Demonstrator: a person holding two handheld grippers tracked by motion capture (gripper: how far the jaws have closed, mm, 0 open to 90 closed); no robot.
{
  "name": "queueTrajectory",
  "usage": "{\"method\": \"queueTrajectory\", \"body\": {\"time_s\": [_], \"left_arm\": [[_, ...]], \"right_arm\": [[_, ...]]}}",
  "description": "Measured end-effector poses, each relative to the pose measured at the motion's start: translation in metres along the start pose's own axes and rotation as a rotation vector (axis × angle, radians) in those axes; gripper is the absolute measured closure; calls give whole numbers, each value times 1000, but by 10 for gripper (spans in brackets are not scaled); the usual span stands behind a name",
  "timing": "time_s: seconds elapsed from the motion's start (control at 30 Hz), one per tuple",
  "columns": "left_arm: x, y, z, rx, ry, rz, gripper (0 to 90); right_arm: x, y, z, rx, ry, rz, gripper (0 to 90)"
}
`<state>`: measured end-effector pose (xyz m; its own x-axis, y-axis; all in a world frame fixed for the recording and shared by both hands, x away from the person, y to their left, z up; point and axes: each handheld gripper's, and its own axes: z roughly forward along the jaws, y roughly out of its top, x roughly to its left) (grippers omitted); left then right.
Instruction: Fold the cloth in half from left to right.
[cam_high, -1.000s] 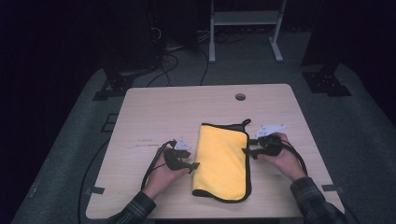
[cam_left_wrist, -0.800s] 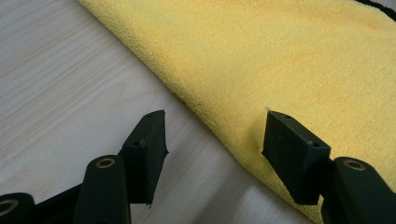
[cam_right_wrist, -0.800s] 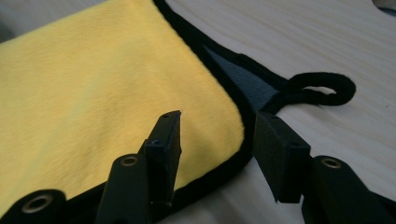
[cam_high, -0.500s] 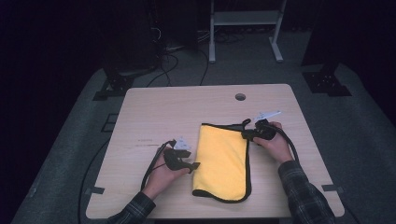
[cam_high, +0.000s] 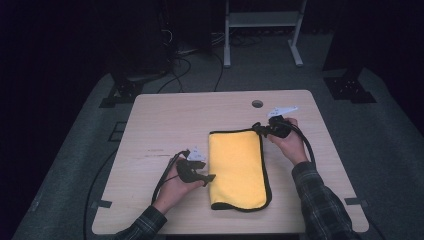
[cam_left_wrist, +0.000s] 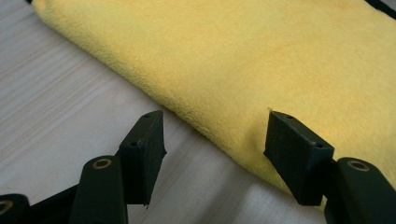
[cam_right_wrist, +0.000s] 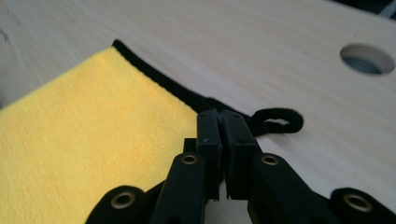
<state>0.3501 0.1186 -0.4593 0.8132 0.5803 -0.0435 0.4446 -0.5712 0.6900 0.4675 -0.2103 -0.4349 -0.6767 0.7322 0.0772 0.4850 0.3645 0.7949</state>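
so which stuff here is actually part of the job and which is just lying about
In the job:
- yellow cloth
- right gripper, jaws shut on the cloth's black-edged corner
- left gripper, jaws open at the cloth's folded edge

Lying about:
- white stand on the floor
- floor cables

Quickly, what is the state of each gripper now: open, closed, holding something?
Left gripper: open, at the yellow cloth edge.
Right gripper: closed on the cloth's far corner.

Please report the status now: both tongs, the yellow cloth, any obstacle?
Left tongs open, at the near left edge of the yellow cloth. Right tongs shut on the cloth's far right corner, by the black loop. Cloth flat, folded. No obstacle.
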Motion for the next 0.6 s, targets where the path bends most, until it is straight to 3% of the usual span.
{"method": "queueTrajectory", "body": {"time_s": [0.07,0.17,0.37,0.5,0.6], "left_arm": [[-1,1,-1,-15,-3,-6,365],[-5,5,-6,-25,-14,19,363],[-28,9,-8,-30,-72,62,363],[-47,4,-3,-6,-103,91,358],[-54,-2,6,46,-93,133,359]], "right_arm": [[0,9,3,-17,-2,1,856],[1,17,9,-25,-4,3,856],[2,23,14,-22,-18,3,856],[0,23,16,-18,-21,4,856],[-3,22,18,-19,-32,6,856]]}}
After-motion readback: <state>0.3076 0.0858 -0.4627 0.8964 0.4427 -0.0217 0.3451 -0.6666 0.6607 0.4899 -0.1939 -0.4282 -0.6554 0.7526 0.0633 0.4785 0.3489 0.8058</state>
